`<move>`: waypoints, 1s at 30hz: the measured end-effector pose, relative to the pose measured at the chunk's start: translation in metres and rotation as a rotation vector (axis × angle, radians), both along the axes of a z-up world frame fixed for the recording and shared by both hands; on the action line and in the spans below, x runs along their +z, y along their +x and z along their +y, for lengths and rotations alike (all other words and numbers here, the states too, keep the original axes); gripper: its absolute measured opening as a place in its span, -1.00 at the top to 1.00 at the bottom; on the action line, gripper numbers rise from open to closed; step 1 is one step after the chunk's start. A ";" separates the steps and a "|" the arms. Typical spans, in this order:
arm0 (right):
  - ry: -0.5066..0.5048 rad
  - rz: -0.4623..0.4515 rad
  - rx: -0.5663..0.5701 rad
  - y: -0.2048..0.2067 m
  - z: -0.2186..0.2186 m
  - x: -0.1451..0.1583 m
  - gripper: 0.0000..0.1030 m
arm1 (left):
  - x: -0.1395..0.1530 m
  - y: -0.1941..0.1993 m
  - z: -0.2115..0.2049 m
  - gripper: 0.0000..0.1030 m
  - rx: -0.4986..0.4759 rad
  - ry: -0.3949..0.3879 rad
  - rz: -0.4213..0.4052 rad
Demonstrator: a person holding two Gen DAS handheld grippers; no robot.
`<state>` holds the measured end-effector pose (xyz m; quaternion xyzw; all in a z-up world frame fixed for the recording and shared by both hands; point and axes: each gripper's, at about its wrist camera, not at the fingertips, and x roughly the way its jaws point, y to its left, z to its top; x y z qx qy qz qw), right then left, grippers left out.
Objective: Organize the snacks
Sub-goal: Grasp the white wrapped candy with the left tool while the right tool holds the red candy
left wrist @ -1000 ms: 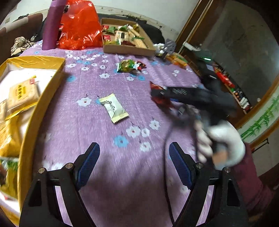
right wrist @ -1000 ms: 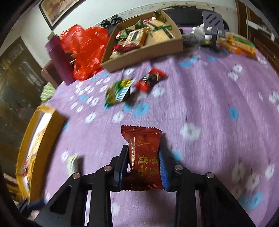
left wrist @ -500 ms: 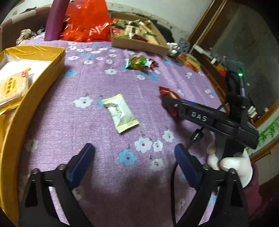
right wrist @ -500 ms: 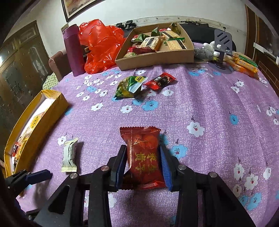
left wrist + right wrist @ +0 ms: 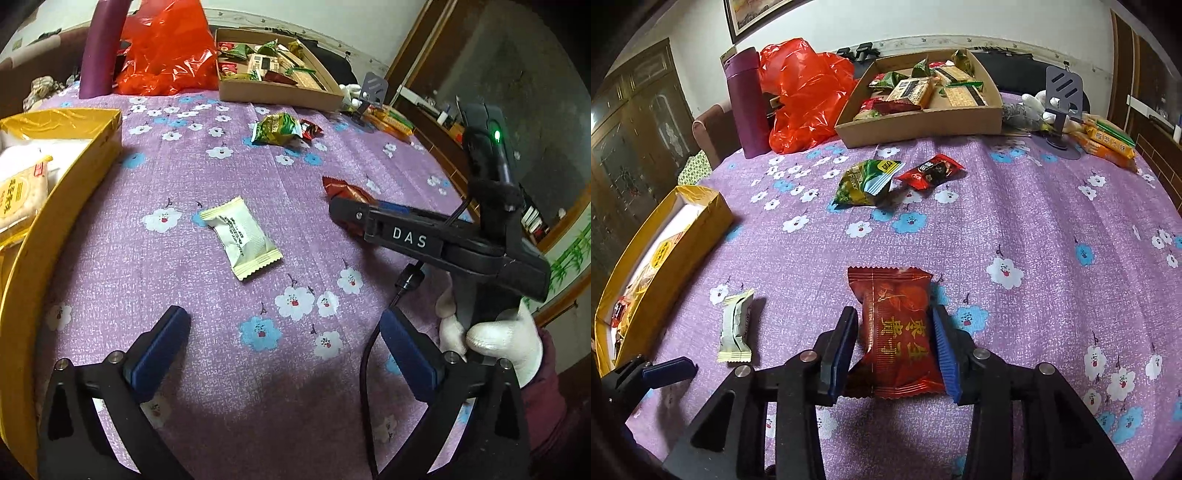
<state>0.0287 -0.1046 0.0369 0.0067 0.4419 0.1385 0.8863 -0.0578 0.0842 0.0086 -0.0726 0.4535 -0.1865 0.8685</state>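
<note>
A dark red snack packet [image 5: 895, 332] with gold characters lies on the purple flowered tablecloth [image 5: 1034, 221]. My right gripper [image 5: 893, 314] straddles it; its jaws are opening and the blue pads stand just off the wrapper's sides. The same packet [image 5: 343, 190] pokes out past that gripper's black body in the left wrist view. A cream-white snack packet [image 5: 242, 236] rests flat just ahead of my left gripper [image 5: 282, 317], which hangs wide open above the cloth with nothing between its pads. A white-gloved hand [image 5: 491, 332] holds the right gripper's handle.
A yellow box [image 5: 92, 147] with biscuit packs stands at the left edge. At the back stand a cardboard tray [image 5: 923, 123] of snacks, a red plastic bag [image 5: 801, 92] and a purple flask [image 5: 748, 99]. A green packet [image 5: 864, 181] and a small red packet [image 5: 932, 171] lie mid-table.
The right jaws have parted from the red packet, which has spread out flat on the cloth. The left jaws have widened and come lower, closer to the white packet.
</note>
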 end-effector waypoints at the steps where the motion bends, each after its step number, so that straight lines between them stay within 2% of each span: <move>1: -0.002 0.000 0.001 0.000 0.000 0.000 0.14 | 0.000 0.000 -0.003 -1.00 -0.006 0.025 -0.001; 7: -0.009 -0.002 0.008 0.000 0.002 -0.001 0.07 | -0.004 -0.001 -0.020 -1.00 -0.035 0.175 -0.008; 13: -0.019 0.000 0.010 0.001 0.003 -0.001 -0.11 | -0.011 0.000 -0.038 -1.00 -0.049 0.328 -0.017; 24: -0.027 0.003 0.021 0.002 0.004 -0.002 -0.28 | -0.011 0.000 -0.038 -1.00 -0.047 0.322 -0.015; 30: -0.036 0.009 0.043 0.004 0.008 -0.003 -0.47 | -0.011 0.000 -0.037 -1.00 -0.045 0.325 -0.016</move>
